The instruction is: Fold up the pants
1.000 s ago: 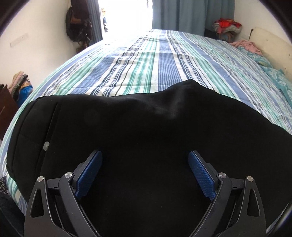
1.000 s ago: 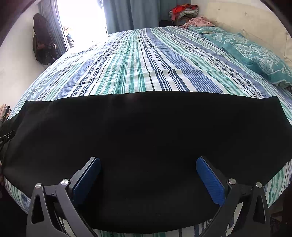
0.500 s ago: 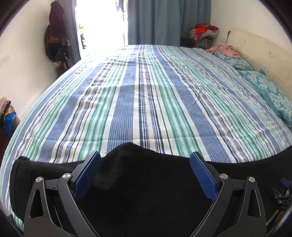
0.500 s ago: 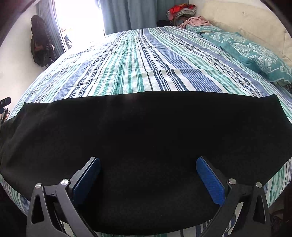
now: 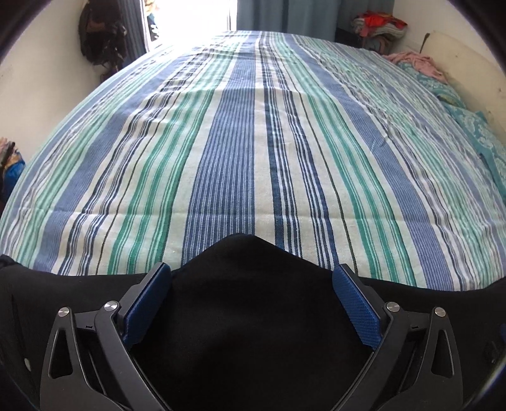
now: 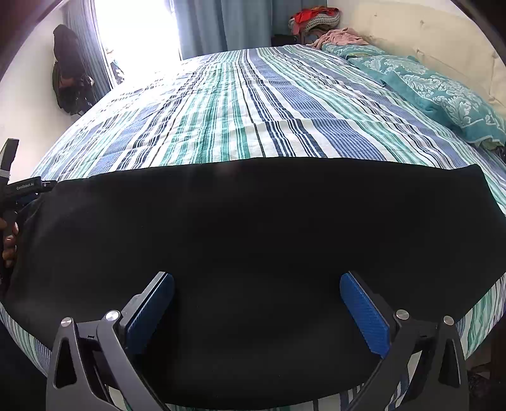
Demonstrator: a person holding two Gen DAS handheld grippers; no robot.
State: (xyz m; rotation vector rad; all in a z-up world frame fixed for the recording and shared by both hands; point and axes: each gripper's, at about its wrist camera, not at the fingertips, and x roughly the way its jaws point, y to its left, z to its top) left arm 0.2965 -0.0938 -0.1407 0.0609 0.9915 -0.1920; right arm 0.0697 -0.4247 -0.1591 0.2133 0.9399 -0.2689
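Black pants [image 6: 253, 227] lie flat across the near edge of the striped bed [image 6: 240, 104]. In the left wrist view the pants [image 5: 253, 316] fill the bottom, with a rounded hump of cloth between the fingers. My left gripper [image 5: 253, 278] is open and sits low over the near part of the pants, holding nothing. My right gripper [image 6: 256, 286] is open above the pants near the bed's front edge, holding nothing. The left gripper's body [image 6: 22, 189] shows at the pants' left end in the right wrist view.
Teal patterned pillows [image 6: 442, 95] lie along the bed's right side by a cream headboard [image 6: 442, 41]. Piled clothes [image 6: 316, 19] sit at the far corner. Dark bags [image 6: 68, 72] hang on the left wall. Curtains and a bright window are at the back.
My left gripper has drawn back and tilted up, so the pants now fill only the bottom of its view. The right gripper has barely moved. Both stay open.
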